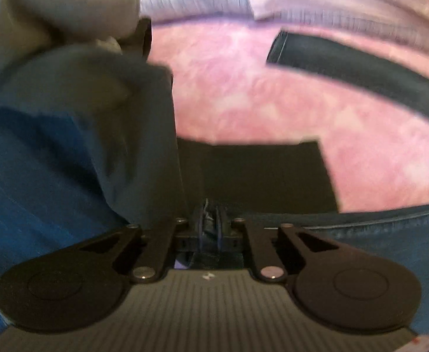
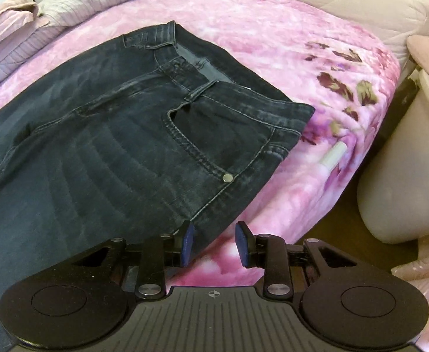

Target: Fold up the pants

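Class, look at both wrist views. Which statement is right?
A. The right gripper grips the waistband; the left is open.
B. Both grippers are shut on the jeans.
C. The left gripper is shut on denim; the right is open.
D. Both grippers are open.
C: the left gripper pinches a bunch of the jeans between closed fingers, while the right gripper shows a clear gap with nothing between its blue pads.

Dark jeans (image 2: 120, 135) spread flat on pink blanket (image 2: 287, 67); right gripper (image 2: 214, 245) fingers apart, at jeans' side edge.

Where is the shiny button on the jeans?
In the right wrist view, the button sits by the jeans pocket corner, just above the open right tool.
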A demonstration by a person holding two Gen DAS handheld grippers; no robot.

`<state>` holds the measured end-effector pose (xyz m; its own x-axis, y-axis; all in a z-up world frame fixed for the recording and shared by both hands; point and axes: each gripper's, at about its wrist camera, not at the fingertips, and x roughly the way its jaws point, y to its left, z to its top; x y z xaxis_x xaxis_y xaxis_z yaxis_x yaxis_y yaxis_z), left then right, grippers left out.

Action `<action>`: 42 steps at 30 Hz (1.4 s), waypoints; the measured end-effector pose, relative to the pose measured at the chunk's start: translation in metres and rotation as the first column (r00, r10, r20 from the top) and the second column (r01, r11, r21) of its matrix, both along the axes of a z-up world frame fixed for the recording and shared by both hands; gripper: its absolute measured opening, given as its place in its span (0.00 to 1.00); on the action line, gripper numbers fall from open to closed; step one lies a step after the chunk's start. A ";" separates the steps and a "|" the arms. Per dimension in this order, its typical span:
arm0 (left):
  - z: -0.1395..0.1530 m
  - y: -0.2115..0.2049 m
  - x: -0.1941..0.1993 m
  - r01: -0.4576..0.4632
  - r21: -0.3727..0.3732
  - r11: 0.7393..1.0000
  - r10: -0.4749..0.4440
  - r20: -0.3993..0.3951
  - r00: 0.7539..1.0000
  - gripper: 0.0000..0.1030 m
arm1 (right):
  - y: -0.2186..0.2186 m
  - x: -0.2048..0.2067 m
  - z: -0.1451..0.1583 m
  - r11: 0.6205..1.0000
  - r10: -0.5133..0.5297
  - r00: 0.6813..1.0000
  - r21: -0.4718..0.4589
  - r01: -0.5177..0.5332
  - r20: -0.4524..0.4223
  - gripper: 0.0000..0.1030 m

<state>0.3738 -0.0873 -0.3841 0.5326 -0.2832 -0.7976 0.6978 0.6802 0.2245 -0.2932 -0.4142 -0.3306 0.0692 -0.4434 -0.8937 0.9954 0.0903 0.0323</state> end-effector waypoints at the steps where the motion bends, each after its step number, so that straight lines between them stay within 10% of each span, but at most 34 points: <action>1: -0.007 -0.004 -0.002 0.014 0.047 0.999 -0.015 0.041 0.999 0.03 | 0.000 0.000 -0.001 1.000 -0.004 1.000 0.006 0.004 0.005 0.28; 11: 0.051 0.036 -0.047 0.016 -0.182 0.983 -0.030 -0.072 0.997 0.14 | 0.014 0.009 0.020 0.991 0.088 0.996 -0.102 -0.089 -0.016 0.29; 17: -0.006 0.054 -0.098 0.046 -0.011 0.999 -0.047 -0.159 0.986 0.20 | 0.016 0.052 -0.002 0.925 0.330 0.943 -0.184 -0.332 -0.043 0.29; 25: 0.012 0.085 -0.144 -0.092 0.106 0.990 0.108 -0.155 0.982 0.23 | 0.047 0.039 -0.030 0.889 0.454 0.889 -0.041 -0.456 -0.057 0.33; 29: 0.057 0.090 -0.194 -0.098 0.101 0.990 0.114 -0.173 0.978 0.26 | 0.058 0.022 0.015 0.899 0.429 0.899 0.050 -0.434 0.085 0.40; 32: 0.104 0.090 -0.239 -0.043 0.035 0.998 0.048 -0.176 0.983 0.38 | 0.081 0.016 0.066 0.876 0.472 0.868 0.027 -0.481 0.155 0.82; 42: 0.235 0.086 -0.362 0.105 -0.054 0.993 -0.112 -0.168 0.979 0.67 | 0.147 -0.003 0.198 0.826 0.562 0.812 -0.057 -0.561 0.154 0.82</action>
<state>0.0113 -0.0009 -0.1490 0.3543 -0.3696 -0.8590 0.7934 0.6050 0.0669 -0.2965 -0.2675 -0.1324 0.4472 -0.2913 -0.8457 0.7528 0.6332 0.1800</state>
